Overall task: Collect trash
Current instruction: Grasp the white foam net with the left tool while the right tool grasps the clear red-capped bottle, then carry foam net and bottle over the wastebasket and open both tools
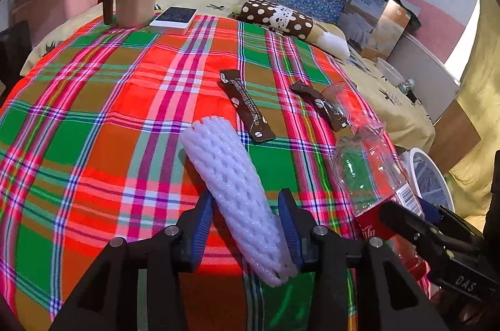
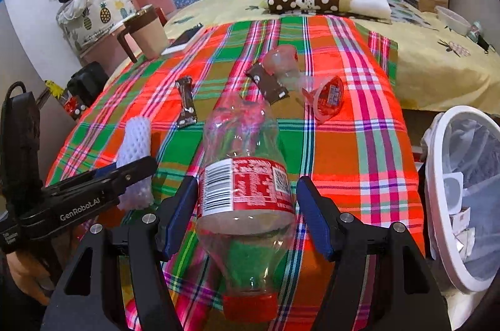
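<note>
Bottle (image 2: 247, 190), clear with red label and red cap, lay at lower centre between the spread jaws of the right gripper (image 2: 247, 213), pads clear of it | foam net sleeve (image 1: 237, 199) lay between the left gripper (image 1: 247, 224) jaws, parted, not pressing | plaid cloth (image 1: 93, 127) beneath | white bin (image 2: 437, 190) at right edge

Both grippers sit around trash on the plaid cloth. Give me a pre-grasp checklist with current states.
1. White foam net between the left gripper pads: ok.
2. Left pads pressing the net: not ok, gaps show.
3. Plastic bottle between the right gripper pads: ok.
4. Right pads touching the bottle: not ok, jaws wide.
5. Bin open and beside the table edge: ok.
6. Bottle's red cap on: ok.
</note>
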{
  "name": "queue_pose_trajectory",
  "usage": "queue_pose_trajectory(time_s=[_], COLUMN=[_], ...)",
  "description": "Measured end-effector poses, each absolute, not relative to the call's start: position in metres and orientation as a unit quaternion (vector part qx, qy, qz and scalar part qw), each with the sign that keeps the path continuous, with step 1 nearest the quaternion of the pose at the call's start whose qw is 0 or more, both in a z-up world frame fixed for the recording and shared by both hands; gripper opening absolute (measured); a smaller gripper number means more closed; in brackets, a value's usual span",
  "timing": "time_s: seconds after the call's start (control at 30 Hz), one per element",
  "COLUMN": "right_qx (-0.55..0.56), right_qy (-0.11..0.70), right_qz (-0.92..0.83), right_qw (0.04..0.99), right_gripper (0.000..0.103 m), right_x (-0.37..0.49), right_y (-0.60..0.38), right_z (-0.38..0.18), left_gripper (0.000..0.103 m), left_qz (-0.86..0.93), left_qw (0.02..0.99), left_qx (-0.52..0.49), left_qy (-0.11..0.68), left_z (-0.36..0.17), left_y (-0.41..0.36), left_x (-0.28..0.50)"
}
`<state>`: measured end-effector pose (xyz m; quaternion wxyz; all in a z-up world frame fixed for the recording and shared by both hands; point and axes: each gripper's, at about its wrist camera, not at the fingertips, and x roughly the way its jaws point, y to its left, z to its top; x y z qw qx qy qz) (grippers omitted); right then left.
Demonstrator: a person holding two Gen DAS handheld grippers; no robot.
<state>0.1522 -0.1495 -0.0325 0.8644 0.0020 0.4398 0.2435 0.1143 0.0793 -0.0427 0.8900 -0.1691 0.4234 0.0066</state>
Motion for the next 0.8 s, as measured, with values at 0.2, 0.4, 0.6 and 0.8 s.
queue_pose_trajectory(time_s=[0.2, 0.4, 0.6, 0.8], right_qx=[0.022, 0.035, 0.044, 0.054], right_qy=[0.443, 0.425, 0.401, 0.390], right_qz=[0.241, 0.235, 0.227, 0.212], right_qw=[0.863, 0.873, 0.886, 0.894], right_gripper=[0.065, 0.065, 0.065, 0.065], right_x=[0.149, 0.143, 0.136, 0.134], right_y=[-0.161, -0.172, -0.186, -0.201], right_z=[-0.032, -0.025, -0.015, -0.011], left_gripper=[0.042, 0.028, 0.024, 0.024], left_qz=[-0.016, -0.035, -0.053, -0.070], left_qw=[0.901, 0.908, 0.911, 0.914], left_qx=[-0.141, -0.101, -0.087, -0.075], left_qy=[0.410, 0.406, 0.400, 0.393], left_z=[-0.039, -0.034, -0.023, -0.013], left_y=[0.065, 0.047, 0.035, 0.020], left_x=[0.115, 0.111, 0.106, 0.105])
